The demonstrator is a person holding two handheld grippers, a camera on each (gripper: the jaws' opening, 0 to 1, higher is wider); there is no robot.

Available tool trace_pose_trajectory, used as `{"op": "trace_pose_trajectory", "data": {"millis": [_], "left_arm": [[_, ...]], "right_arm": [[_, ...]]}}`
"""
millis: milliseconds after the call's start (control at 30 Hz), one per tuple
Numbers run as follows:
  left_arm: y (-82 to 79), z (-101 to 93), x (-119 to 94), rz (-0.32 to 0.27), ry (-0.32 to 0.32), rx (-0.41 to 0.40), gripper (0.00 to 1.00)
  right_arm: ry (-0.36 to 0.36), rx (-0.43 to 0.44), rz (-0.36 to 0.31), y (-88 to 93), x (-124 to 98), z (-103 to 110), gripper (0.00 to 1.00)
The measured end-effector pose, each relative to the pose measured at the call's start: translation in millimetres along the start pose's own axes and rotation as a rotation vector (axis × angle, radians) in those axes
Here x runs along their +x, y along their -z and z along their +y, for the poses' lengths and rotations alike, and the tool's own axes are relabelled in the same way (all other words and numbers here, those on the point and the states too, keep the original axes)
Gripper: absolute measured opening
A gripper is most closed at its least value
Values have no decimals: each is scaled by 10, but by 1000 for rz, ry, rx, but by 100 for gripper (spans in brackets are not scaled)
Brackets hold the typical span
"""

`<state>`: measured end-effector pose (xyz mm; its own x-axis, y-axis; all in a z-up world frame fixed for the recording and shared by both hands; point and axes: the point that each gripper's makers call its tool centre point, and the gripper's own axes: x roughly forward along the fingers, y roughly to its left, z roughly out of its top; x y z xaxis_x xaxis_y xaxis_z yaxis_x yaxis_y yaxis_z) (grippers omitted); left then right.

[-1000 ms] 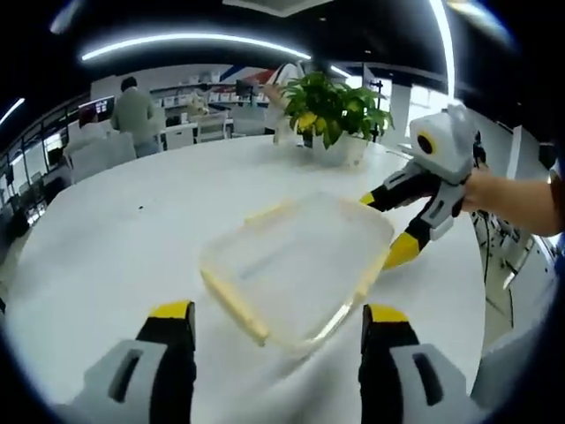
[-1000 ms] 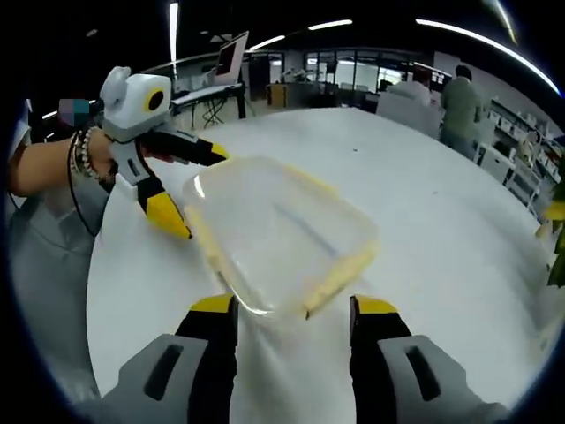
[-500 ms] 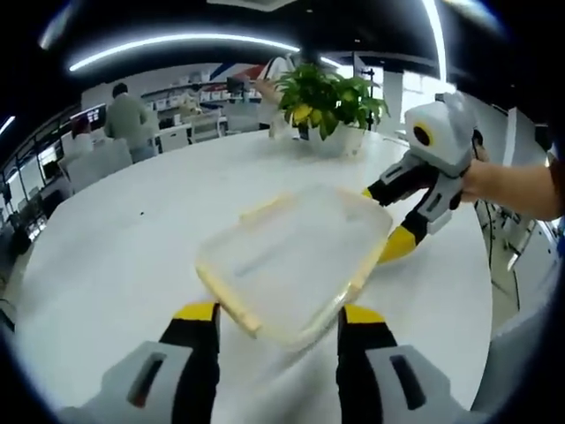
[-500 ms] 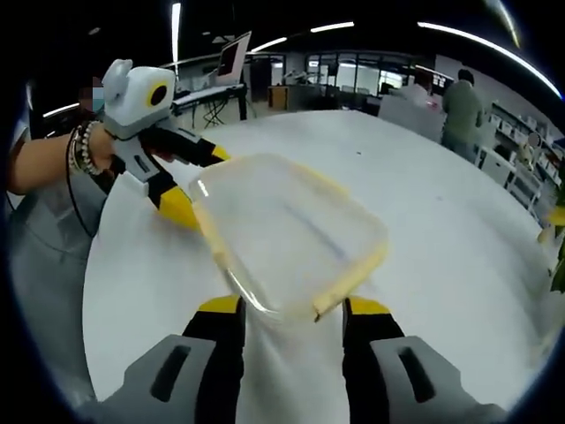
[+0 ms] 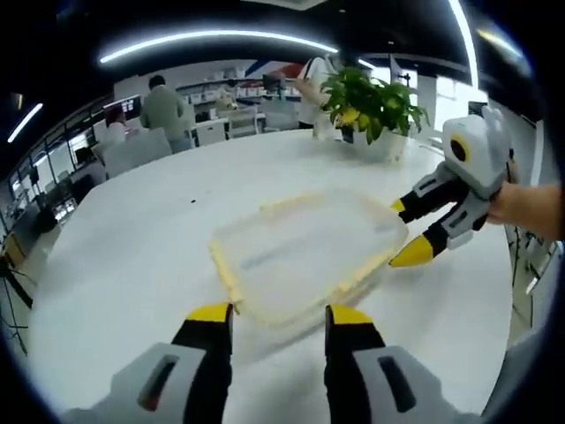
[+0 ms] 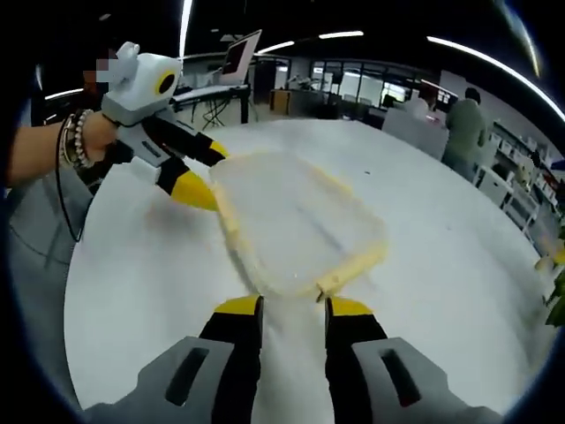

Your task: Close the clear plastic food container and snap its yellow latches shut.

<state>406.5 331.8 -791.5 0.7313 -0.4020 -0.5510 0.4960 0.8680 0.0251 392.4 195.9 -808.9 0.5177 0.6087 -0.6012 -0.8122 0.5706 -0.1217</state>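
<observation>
- Left gripper view: a potted plant (image 5: 371, 106) stands at the far edge of the white tabletop (image 5: 124, 256); a seated person (image 5: 164, 106) sits beyond it.
- Right gripper view: a laptop (image 6: 240, 55) sits on a far desk, and a bracelet (image 6: 72, 141) shows on the wrist.
- The clear plastic food container (image 5: 305, 252) lies mid-tabletop, lid on.
- The left gripper (image 5: 269, 320) has its jaws part open at the container's near edge; whether they touch is unclear.
- The right gripper (image 6: 291, 309) has narrowly parted jaws beside a yellow latch (image 6: 351, 265), holding nothing.
</observation>
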Motion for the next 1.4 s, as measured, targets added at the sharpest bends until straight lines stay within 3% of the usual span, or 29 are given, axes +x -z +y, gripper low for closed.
{"op": "trace_pose_trajectory", "data": {"millis": [167,367,467,633,733,867,1100,1167,1233,1400], "left_arm": [[12,236,4,-8,-64,-36,33],[-9,367,12,-5,-104,-19,29],[-14,407,18,-2,-116,-3,27],[-44,460,67,-9,-131,10,23],[-75,491,115,-20,-149,36,15],[-95,534,165,-24,-148,11,13],[-105,581,157,-31,-181,13,8],[-106,624,110,-37,-222,13,5],[-104,619,94,-41,-219,10,0],[-159,586,-2,-94,-214,-45,0]], "right_arm": [[11,13,-43,-173,101,-8,10],[26,-9,-44,-280,238,-58,7],[60,-15,-55,-322,259,-131,0],[42,0,-79,-370,322,-111,0],[28,-3,-98,-447,366,-62,0],[6,-38,-99,-515,412,14,0],[5,-47,-76,-432,408,-11,0],[15,-51,-68,-394,381,-28,0],[20,-34,-71,-380,347,-45,0],[29,-21,-69,-352,255,-50,0]]}}
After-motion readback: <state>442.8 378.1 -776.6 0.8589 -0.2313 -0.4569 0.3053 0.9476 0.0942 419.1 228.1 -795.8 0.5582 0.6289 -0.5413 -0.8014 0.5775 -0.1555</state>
